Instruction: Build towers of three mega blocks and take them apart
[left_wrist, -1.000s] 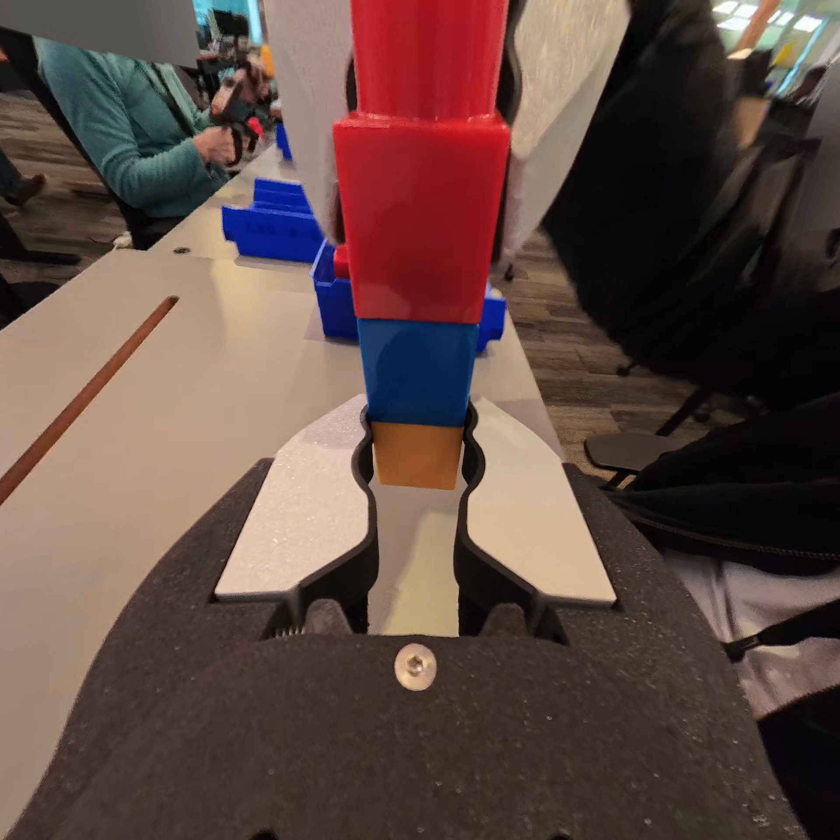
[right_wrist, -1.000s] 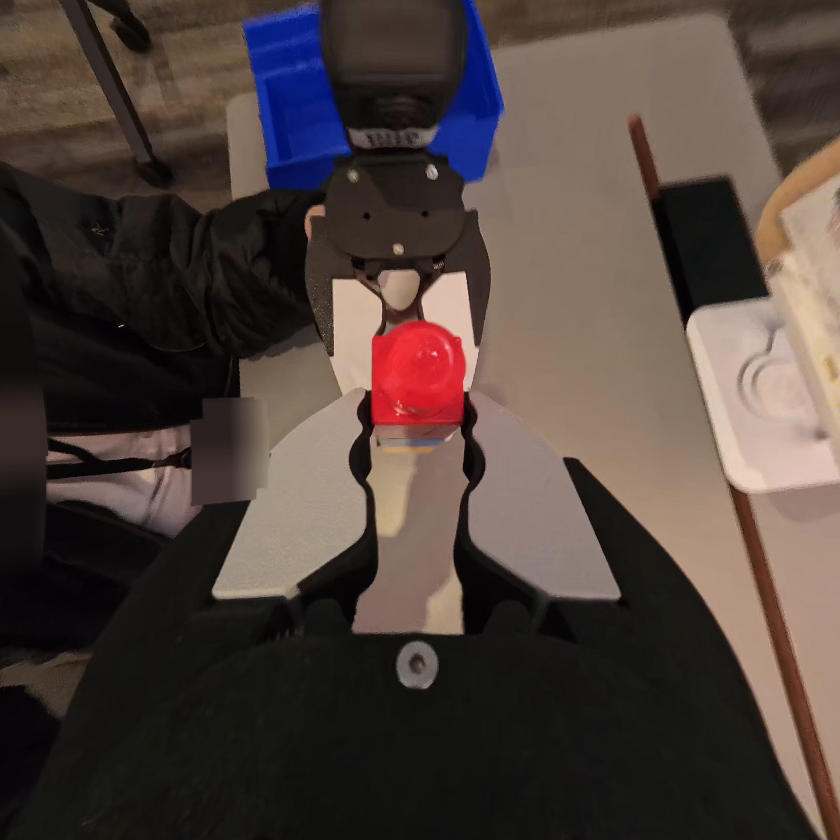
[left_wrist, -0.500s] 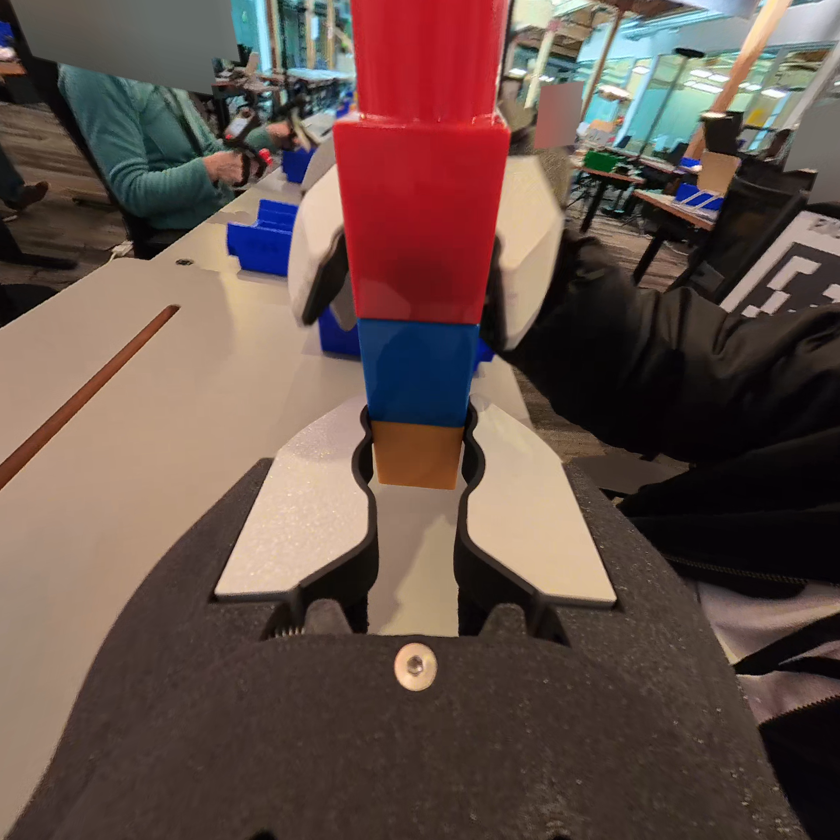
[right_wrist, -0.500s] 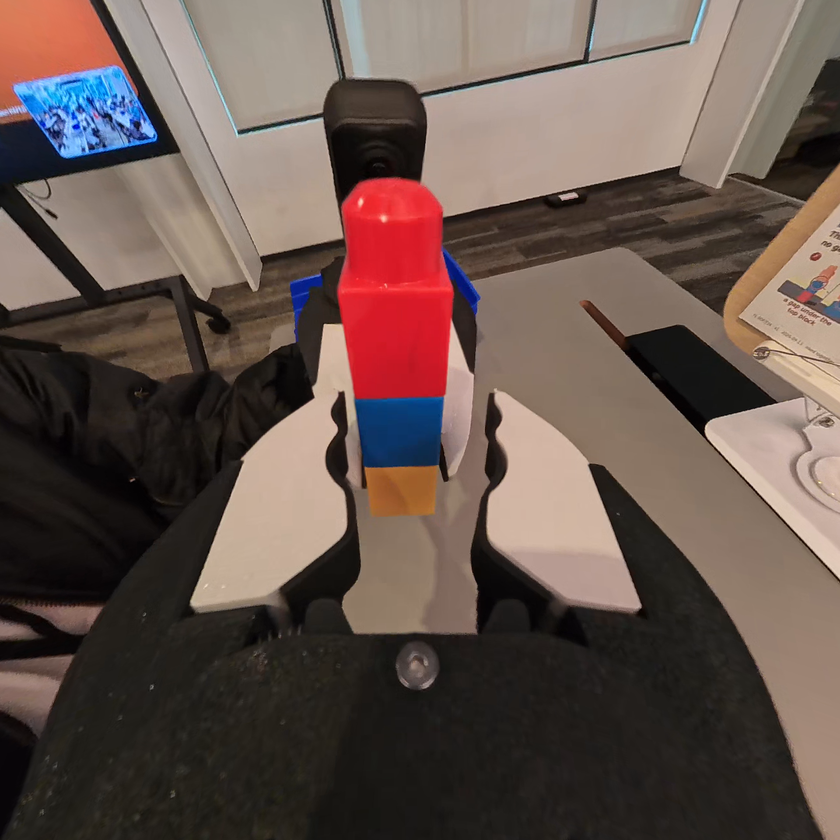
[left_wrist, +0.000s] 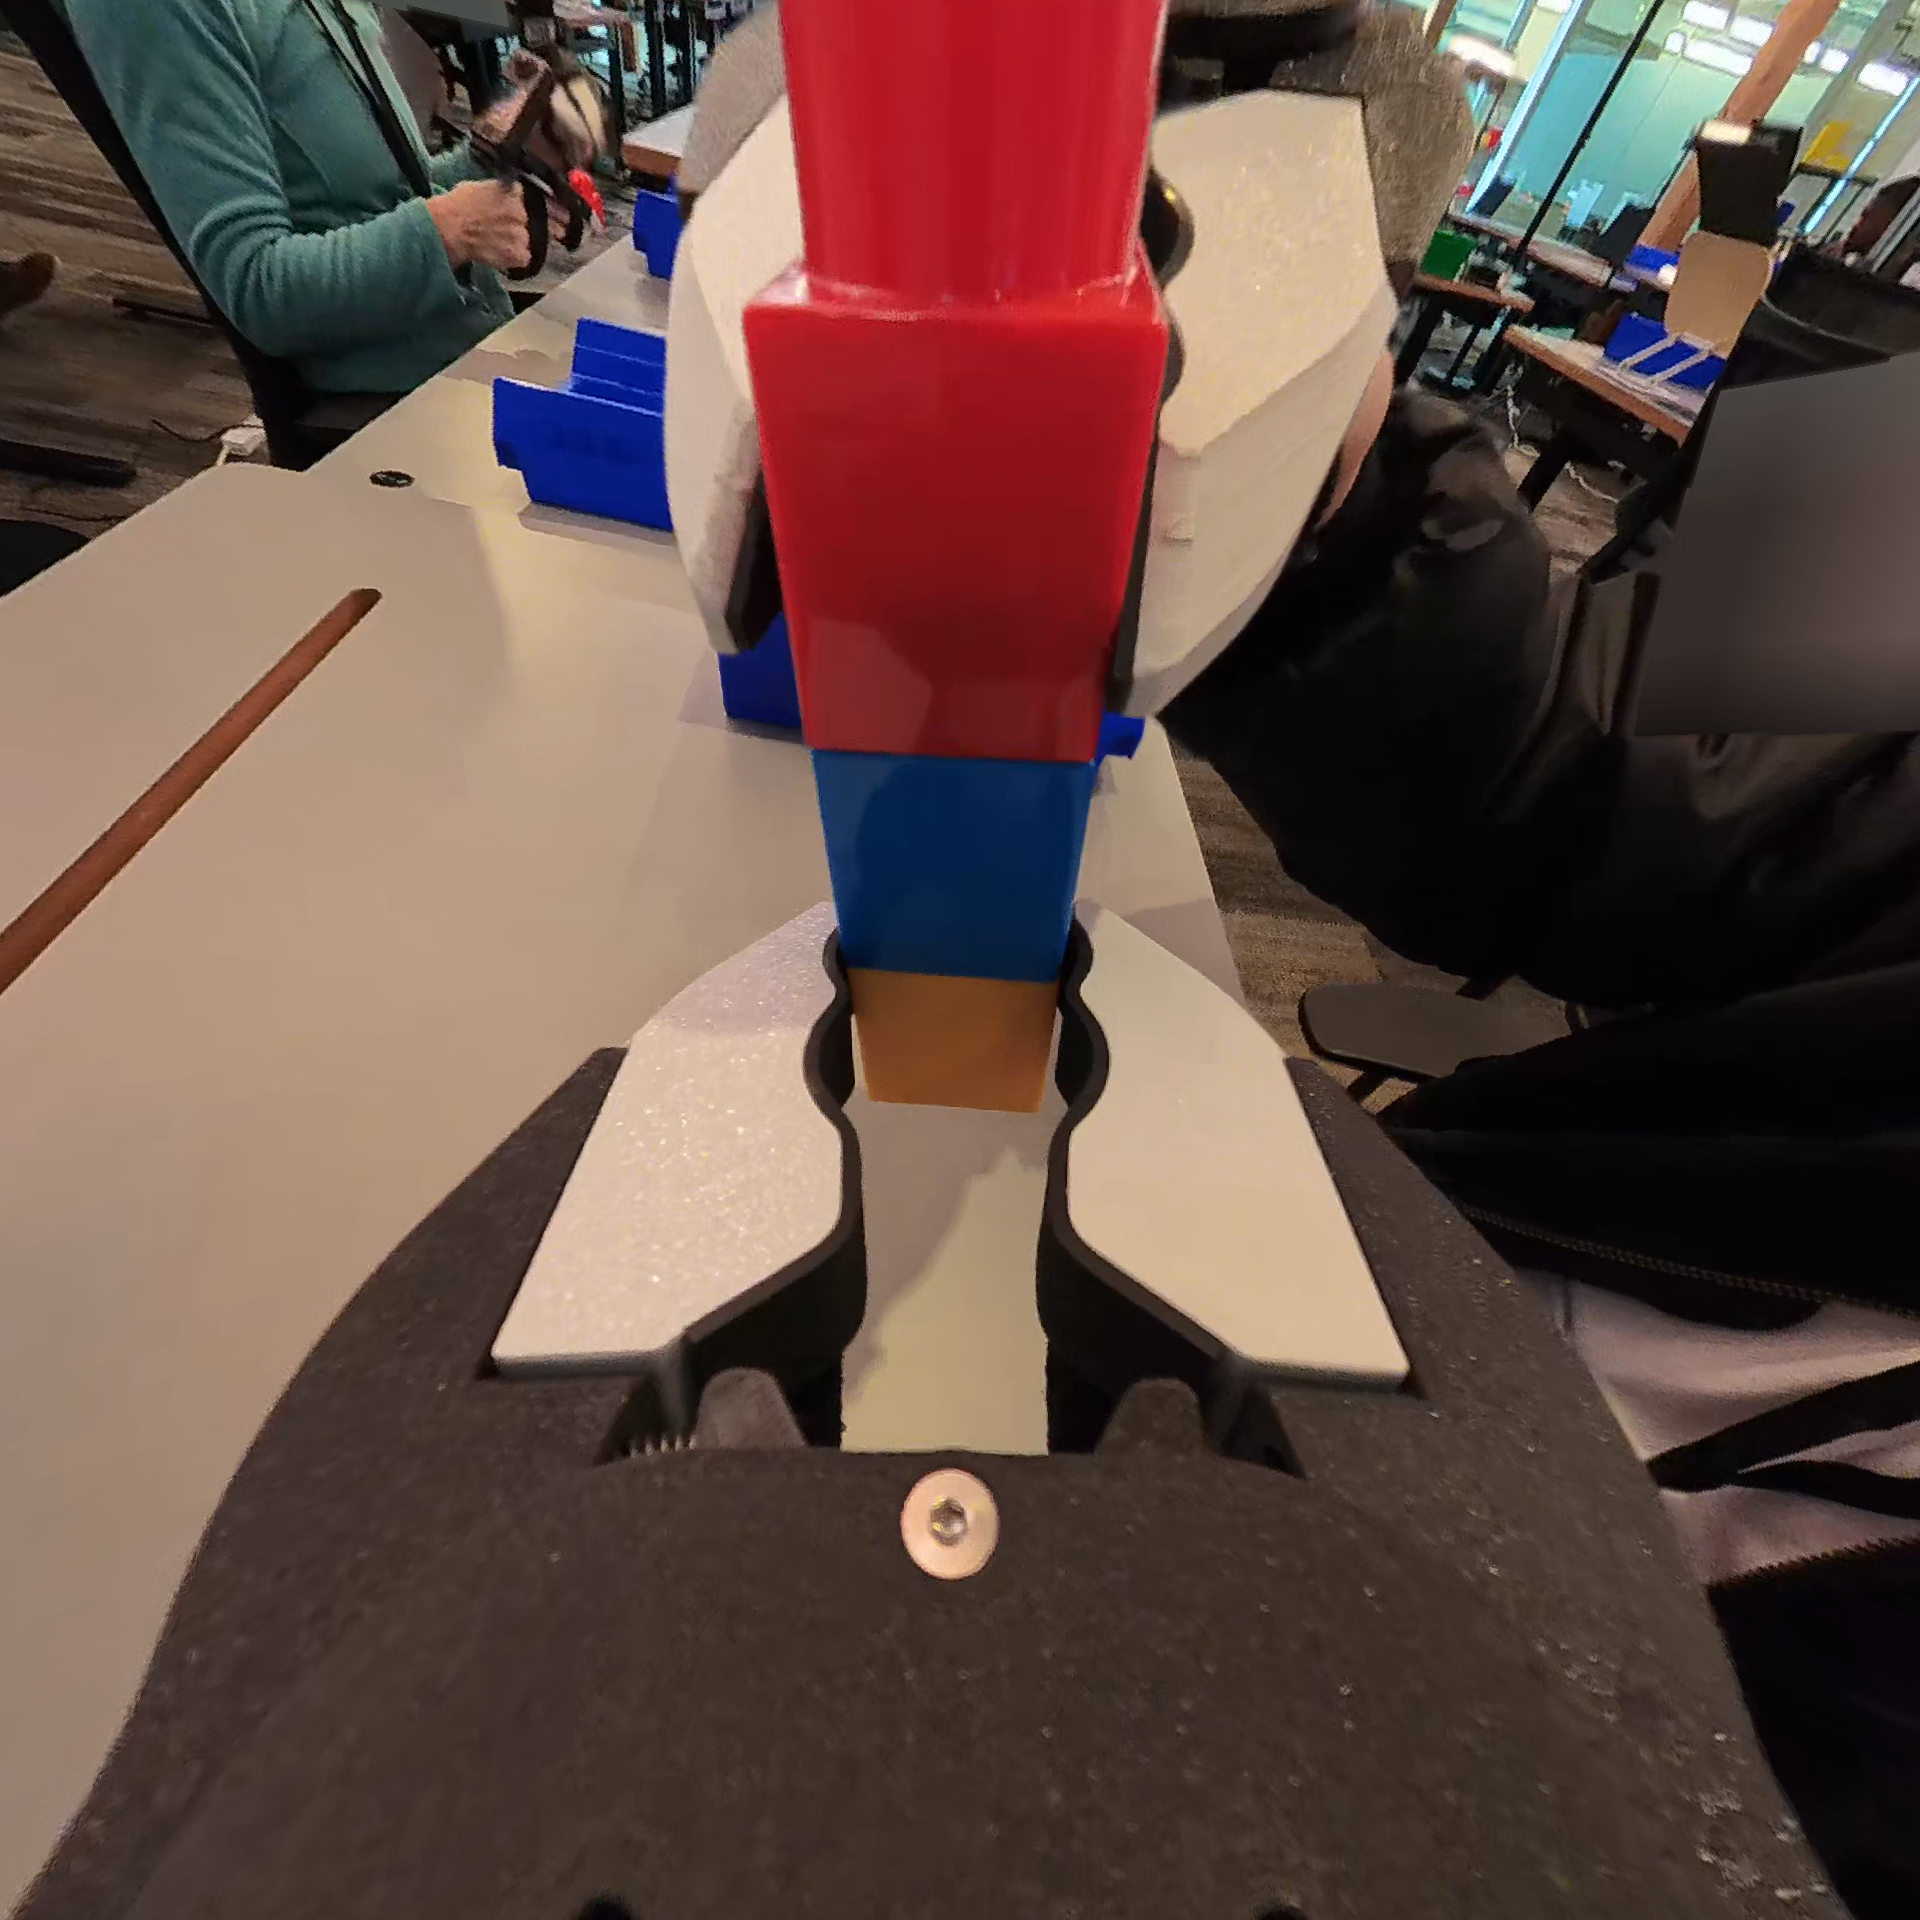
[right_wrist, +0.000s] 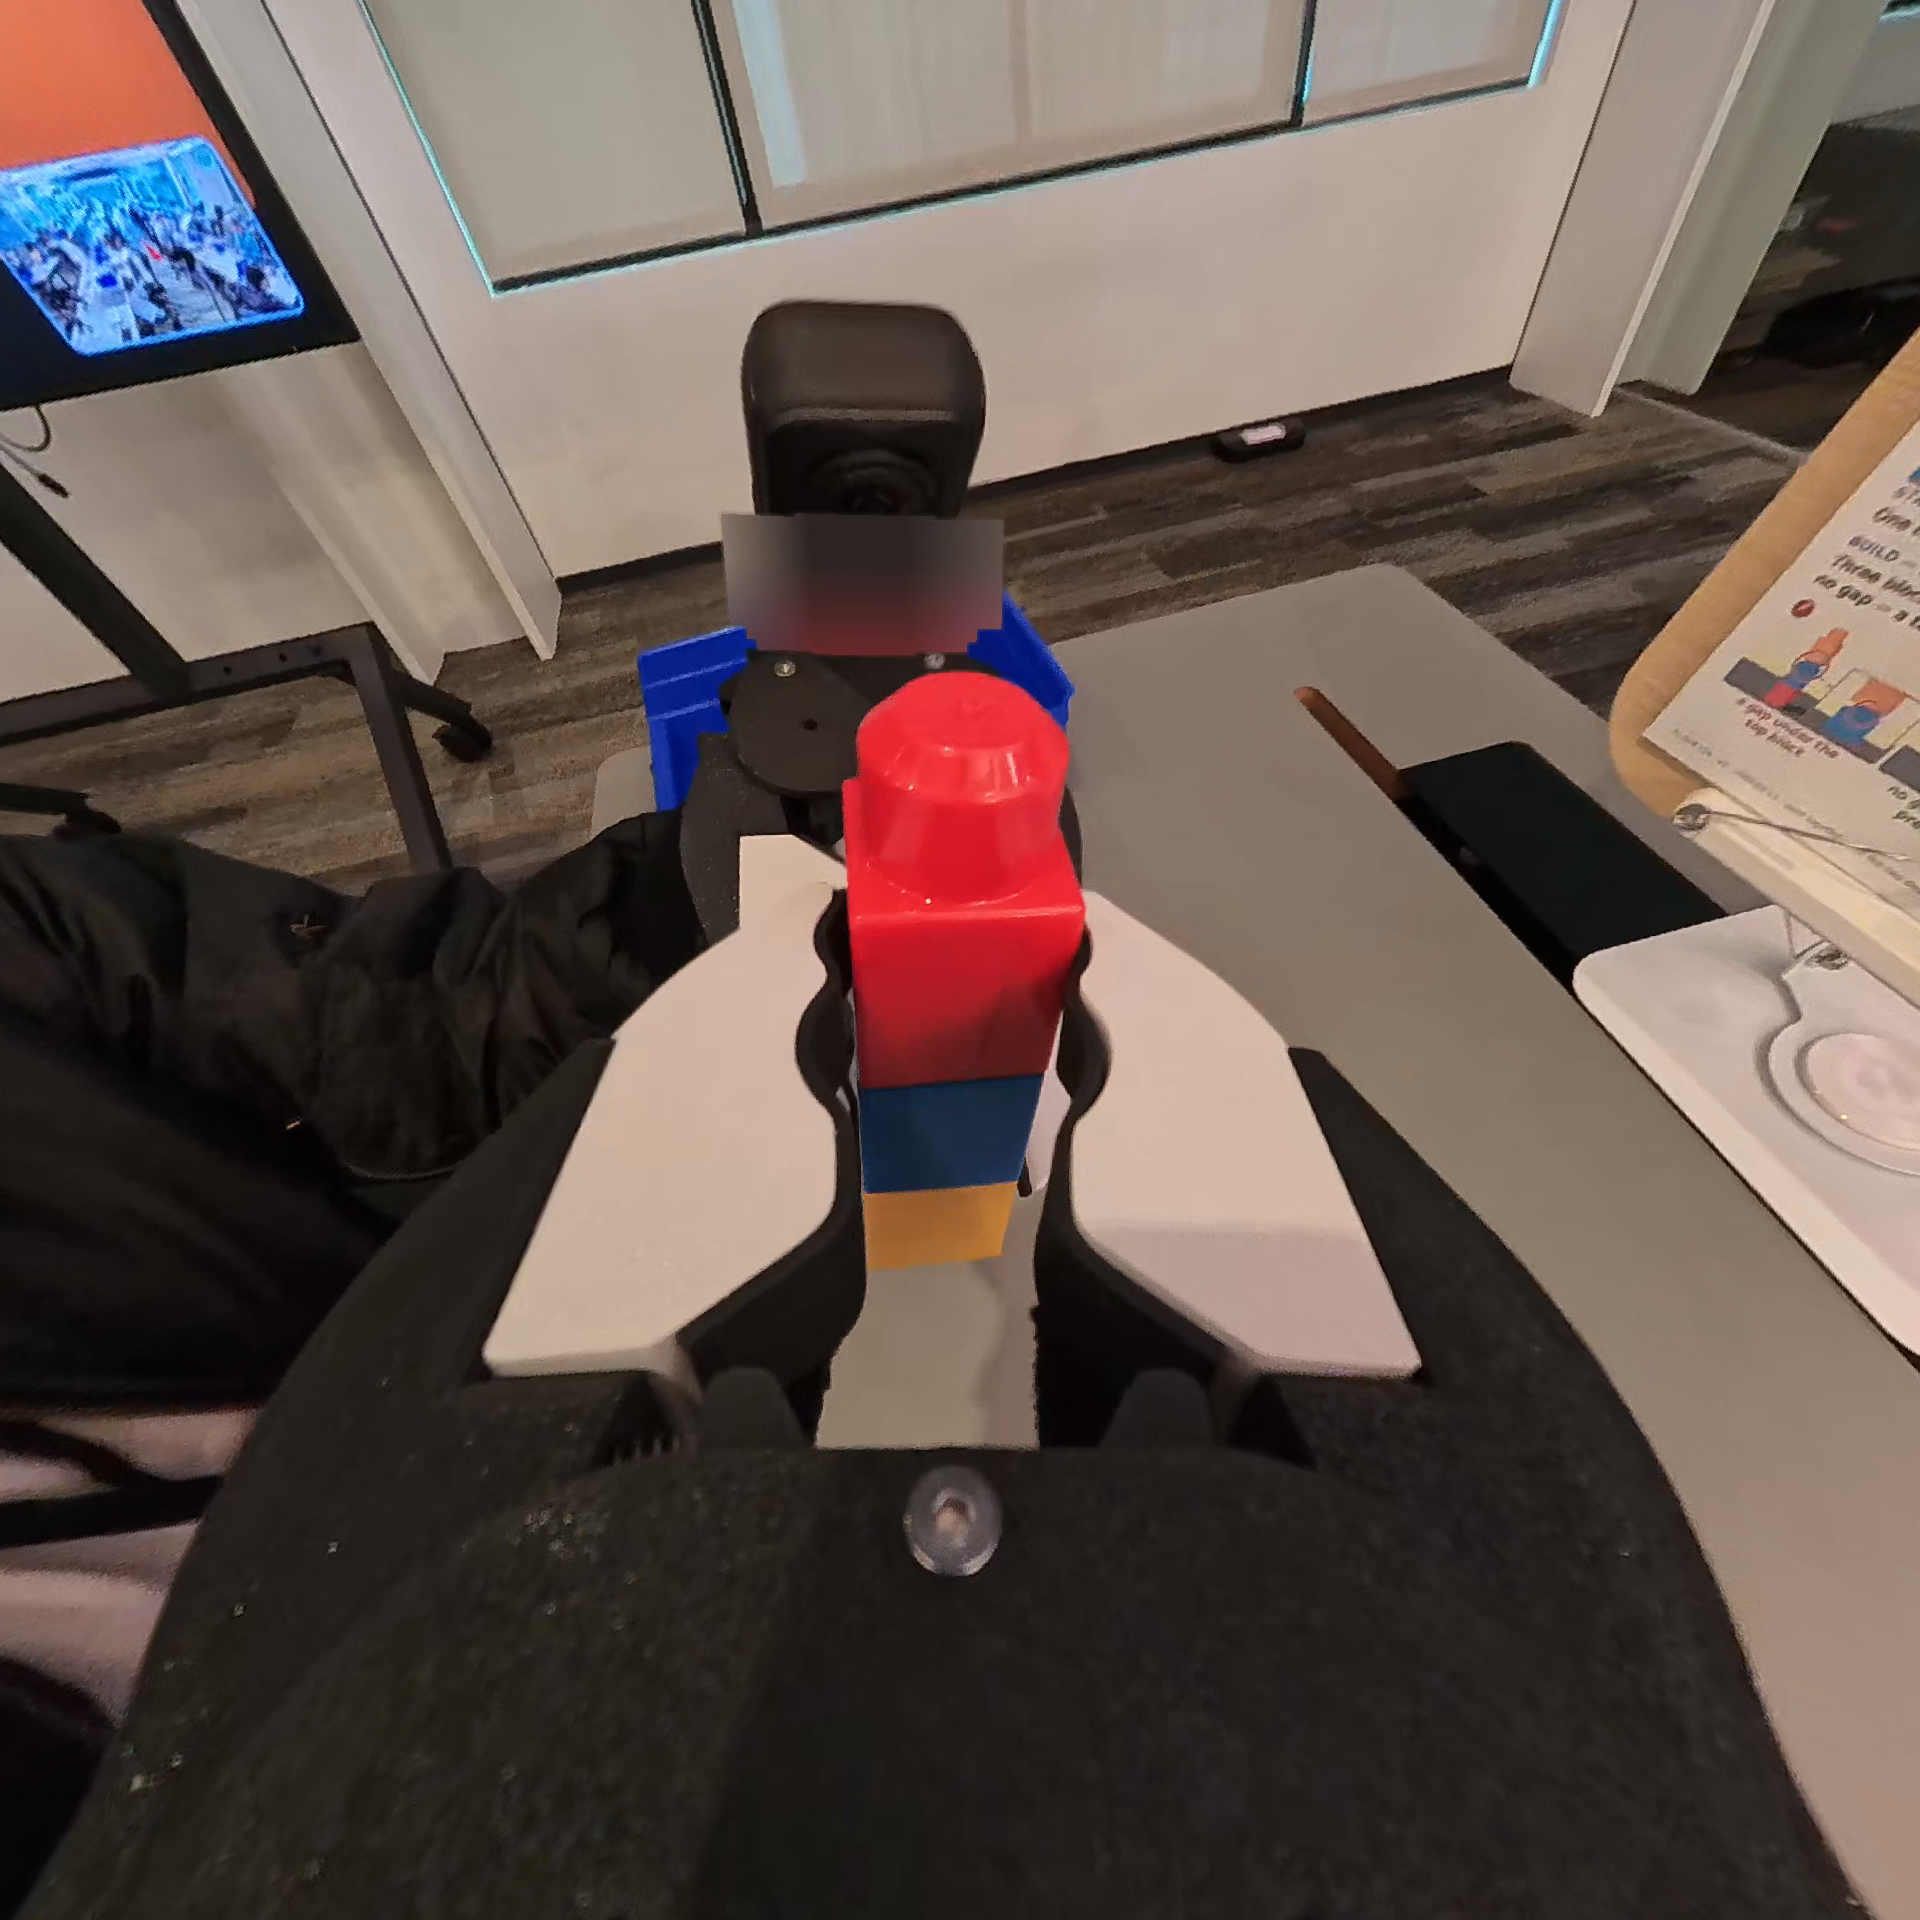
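Observation:
A tower of three blocks stands on the grey table (left_wrist: 364, 935): an orange block (left_wrist: 951, 1039) at the bottom, a blue block (left_wrist: 951, 862) in the middle, a red block (left_wrist: 951, 520) on top. My left gripper (left_wrist: 954, 971) is shut on the tower where blue meets orange. My right gripper (right_wrist: 956, 956) faces it from the other side and is shut on the red block (right_wrist: 961, 966), its pads against both sides. The right gripper's white fingers (left_wrist: 1257, 395) show behind the red block in the left wrist view. The left gripper's black body (right_wrist: 779, 727) shows behind the tower.
Blue bins stand farther along the table (left_wrist: 592, 436) and behind the left gripper (right_wrist: 686, 675). A person in a teal sweater (left_wrist: 260, 208) works at the far left. A white stand (right_wrist: 1714, 1039) with an instruction sheet and a black pad (right_wrist: 1538, 842) lie to the right.
My right gripper swung from above the tower to level with it, then closed from open onto the red block. My left gripper kept its hold and did not move.

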